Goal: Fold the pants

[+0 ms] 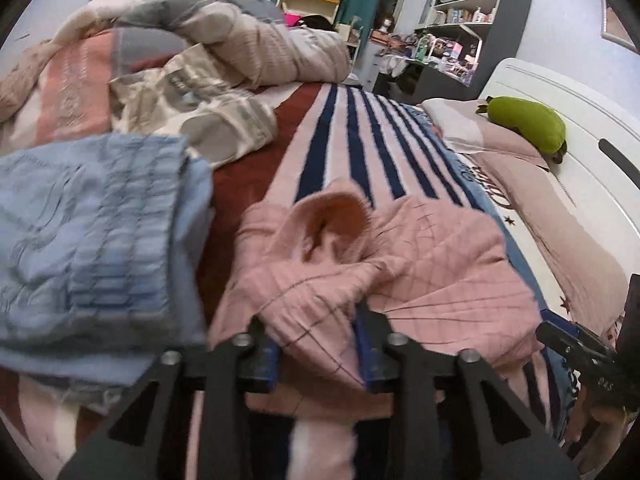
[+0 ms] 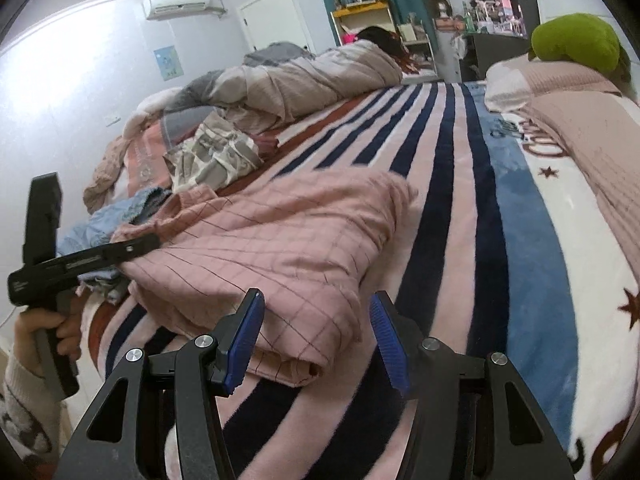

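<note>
Left hand-held gripper (image 1: 318, 344) clamped on a bunched fold of pink checked pants (image 1: 384, 264), heaped on the striped blanket (image 2: 452, 184) of a bed beside folded blue jeans (image 1: 92, 236). Right hand-held gripper (image 2: 316, 340) spread apart, empty, just at the pants' near edge.

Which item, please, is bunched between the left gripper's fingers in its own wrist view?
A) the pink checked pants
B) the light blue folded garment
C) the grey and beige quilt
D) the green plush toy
A: in the left wrist view the pink checked pants are gathered into a ridge between the blue pads of the left gripper, while the light blue garment lies off to the left of the fingers, untouched.
</note>
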A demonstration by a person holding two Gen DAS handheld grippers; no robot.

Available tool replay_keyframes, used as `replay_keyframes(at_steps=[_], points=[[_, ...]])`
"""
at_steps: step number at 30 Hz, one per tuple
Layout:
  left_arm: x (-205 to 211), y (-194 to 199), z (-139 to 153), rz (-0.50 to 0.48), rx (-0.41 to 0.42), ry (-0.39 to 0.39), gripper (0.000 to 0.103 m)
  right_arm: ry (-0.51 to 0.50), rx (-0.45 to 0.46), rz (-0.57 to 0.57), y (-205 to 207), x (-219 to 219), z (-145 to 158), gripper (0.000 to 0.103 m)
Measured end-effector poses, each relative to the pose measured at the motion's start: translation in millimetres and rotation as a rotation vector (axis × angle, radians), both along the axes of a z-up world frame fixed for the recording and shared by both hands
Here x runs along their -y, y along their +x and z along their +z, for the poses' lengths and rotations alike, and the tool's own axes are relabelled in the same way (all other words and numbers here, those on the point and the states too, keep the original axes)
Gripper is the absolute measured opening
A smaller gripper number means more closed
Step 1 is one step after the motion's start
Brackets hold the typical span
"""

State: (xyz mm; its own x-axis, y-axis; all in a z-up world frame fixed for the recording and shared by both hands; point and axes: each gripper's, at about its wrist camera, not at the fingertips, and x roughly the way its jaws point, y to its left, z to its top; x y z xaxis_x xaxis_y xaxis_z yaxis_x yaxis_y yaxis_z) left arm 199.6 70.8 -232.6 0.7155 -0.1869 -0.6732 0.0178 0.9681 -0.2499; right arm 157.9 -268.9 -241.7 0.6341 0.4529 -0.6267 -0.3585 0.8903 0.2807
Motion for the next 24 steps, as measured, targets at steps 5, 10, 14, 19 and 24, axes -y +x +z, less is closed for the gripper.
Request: replay_keyframes(at_steps=[5, 10, 14, 19, 24], points=[[-6, -19, -8, -0.013, -0.041, 0.025, 0.047, -0.019, -0.054, -0.007, -4, -7, -11, 0.050], [-6, -30, 35, -0.116, 0.092, -0.010, 0.062, -0.003, -0.061, -0.030, -4, -2, -10, 0.050], [5, 0, 59, -0.170, 0.116, 0.032, 0.062, 0.008, -0.024, -0.033, -1, -2, 3, 0.050], [17, 57, 26, -0.280, -0.066, 0.023, 0.032, 0.021, 0.011, 0.007, 1, -6, 12, 0.050], [21, 69, -7, -0.277, -0.153, 0.045, 0.033, 0.041, 0.001, 0.043, 3, -8, 9, 0.051]])
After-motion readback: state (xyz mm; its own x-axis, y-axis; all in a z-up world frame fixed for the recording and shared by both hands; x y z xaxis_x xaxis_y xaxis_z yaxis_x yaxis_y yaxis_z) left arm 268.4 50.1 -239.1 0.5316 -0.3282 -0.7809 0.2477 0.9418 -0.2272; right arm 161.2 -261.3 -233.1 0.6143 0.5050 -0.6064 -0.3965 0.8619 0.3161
